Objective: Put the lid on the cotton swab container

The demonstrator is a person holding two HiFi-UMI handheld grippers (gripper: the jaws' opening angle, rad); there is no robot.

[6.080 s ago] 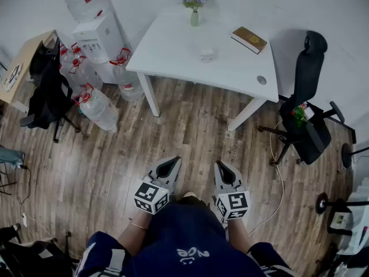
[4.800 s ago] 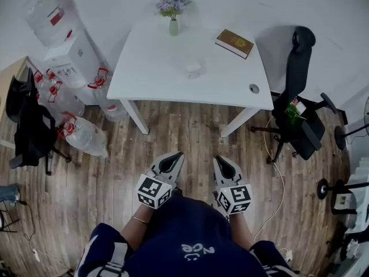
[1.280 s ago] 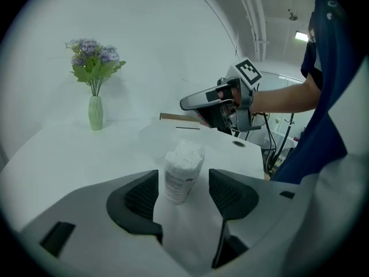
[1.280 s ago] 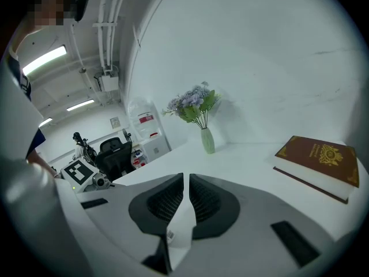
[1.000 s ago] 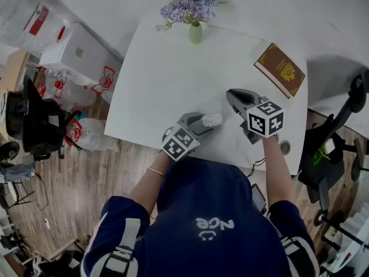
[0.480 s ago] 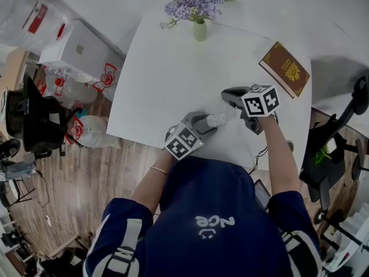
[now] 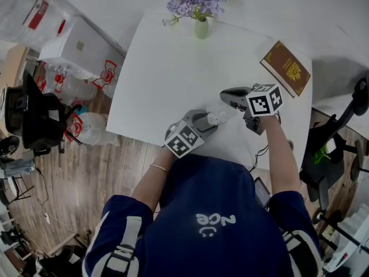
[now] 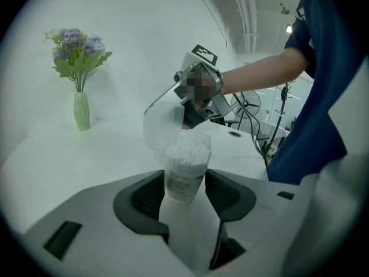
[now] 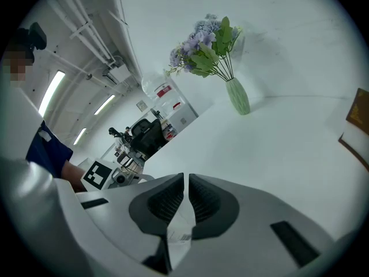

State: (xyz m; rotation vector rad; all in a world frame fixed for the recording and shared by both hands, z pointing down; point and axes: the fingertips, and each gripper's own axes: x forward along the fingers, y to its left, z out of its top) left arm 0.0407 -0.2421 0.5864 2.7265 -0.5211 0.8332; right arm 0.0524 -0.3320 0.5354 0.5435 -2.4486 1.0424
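Right gripper (image 7: 228, 98) nearer container (image 7: 216, 119); lid (image 8: 158, 126) plain only in gripper views

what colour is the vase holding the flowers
Pale green. The vase shows best in the right gripper view.

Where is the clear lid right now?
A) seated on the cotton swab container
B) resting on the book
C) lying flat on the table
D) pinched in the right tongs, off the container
D: the right tongs are closed on the clear lid, held near the cotton swab container, whose swabs show uncovered at the top.
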